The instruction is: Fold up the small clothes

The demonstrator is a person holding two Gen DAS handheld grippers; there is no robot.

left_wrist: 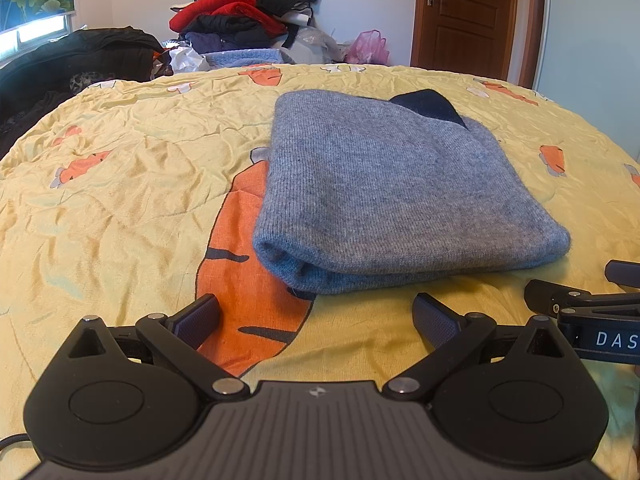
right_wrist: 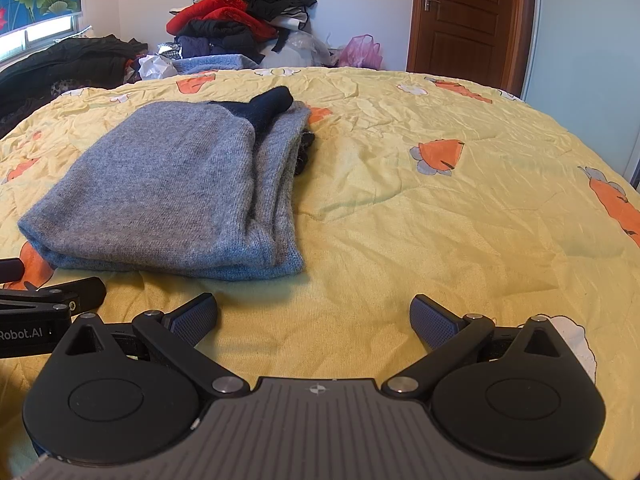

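On the yellow bedspread (left_wrist: 120, 184) lies a folded grey knit garment (left_wrist: 372, 184), both grippers (left_wrist: 316, 320) (right_wrist: 314, 318) spread and empty.

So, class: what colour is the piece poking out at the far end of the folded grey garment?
Dark navy, nearly black; the right wrist view shows it best.

Grey knit garment (left_wrist: 372, 196) on yellow bedspread (left_wrist: 120, 184) with orange carrots.
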